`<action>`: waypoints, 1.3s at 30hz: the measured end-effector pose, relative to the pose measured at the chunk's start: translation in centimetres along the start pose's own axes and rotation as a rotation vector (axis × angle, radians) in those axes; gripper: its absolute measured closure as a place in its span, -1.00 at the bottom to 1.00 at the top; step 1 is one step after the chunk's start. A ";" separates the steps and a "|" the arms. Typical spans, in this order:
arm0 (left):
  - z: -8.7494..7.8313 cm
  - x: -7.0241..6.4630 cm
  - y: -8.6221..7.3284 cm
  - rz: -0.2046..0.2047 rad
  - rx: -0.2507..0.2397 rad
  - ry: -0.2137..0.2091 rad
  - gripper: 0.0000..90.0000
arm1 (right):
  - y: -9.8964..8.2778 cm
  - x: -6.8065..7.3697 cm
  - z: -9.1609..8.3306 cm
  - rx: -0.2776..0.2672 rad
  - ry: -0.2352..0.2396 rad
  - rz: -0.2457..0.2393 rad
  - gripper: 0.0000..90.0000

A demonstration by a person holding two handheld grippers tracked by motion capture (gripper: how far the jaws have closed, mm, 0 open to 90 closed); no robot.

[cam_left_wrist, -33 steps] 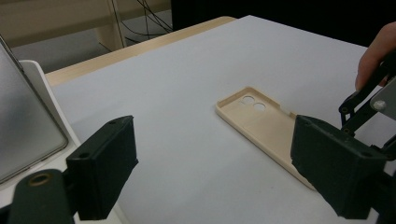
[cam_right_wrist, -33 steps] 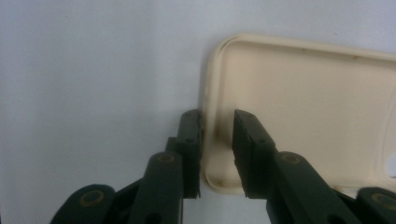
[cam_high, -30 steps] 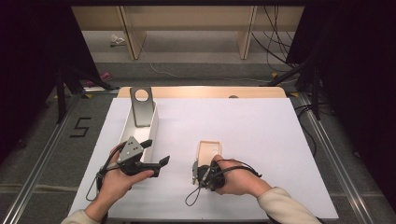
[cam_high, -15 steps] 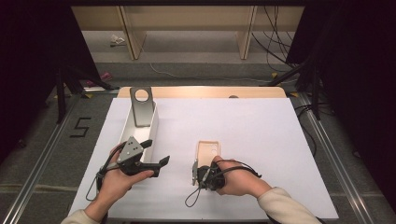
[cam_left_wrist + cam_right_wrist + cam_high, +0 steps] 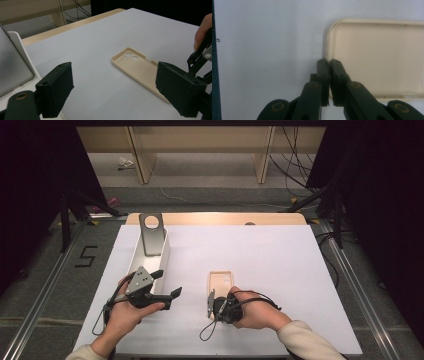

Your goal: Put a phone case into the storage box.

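- The case (image 5: 221, 282), a beige phone case, lies open side up on the white surface (image 5: 280, 265) near the middle of its near half, with the camera cut-outs at the far end; lying flat like this, its raised rim is the one part that stands up for a grip.
- The right gripper (image 5: 328, 62) has its jaws clenched on that rim at the near left edge, one jaw outside the wall and one inside, judging from the right gripper view; the grip looks meant to pin or steady the case.
- The right hand (image 5: 252, 309) lies low on the surface just behind the case, wrist flat, forearm coming in from the near right.
- The left gripper (image 5: 167, 285) has its jaws released and wide apart, holding nothing, and looks across at the case.
- The left hand (image 5: 131, 307) hovers just beside the near end of a white tray (image 5: 165, 255), where a phone (image 5: 151, 235) leans upright at the far end, presumably waiting to be fitted.
- The left forearm angles in from the near left corner.
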State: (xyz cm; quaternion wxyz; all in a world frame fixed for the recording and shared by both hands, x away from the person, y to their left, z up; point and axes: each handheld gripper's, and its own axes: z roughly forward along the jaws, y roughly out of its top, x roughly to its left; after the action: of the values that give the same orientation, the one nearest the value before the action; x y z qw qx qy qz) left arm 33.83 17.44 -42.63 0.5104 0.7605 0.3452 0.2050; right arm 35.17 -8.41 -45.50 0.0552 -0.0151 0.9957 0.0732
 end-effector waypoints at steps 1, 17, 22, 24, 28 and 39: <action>0.0 0.0 0.0 -0.001 -0.001 -0.001 -0.68 | -0.1 0.0 0.0 -0.009 0.002 0.005 0.93; 0.0 0.0 0.0 -0.006 -0.001 -0.004 -0.67 | -1.0 -0.6 -1.2 -0.101 -0.002 0.038 0.94; 0.0 0.0 0.0 -0.008 -0.001 -0.005 -0.66 | -1.4 -0.6 -1.6 -0.148 -0.019 0.049 0.94; -0.1 -0.1 0.0 -0.009 -0.001 -0.006 -0.66 | -1.6 -0.6 -1.8 -0.166 -0.025 0.057 0.94; -0.1 0.0 0.0 -0.010 -0.004 -0.006 -0.66 | -2.0 -0.7 -2.1 -0.207 -0.034 0.066 0.94; -0.1 0.1 0.0 -0.017 -0.004 -0.007 -0.66 | -3.3 -0.9 -3.3 -0.359 -0.041 0.098 0.94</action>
State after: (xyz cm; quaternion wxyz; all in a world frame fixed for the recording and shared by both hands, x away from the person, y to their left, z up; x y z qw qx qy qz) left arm 33.83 17.54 -42.61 0.5147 0.7573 0.3494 0.1986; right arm 35.81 -12.15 -42.66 0.0683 0.0254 0.9648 0.2527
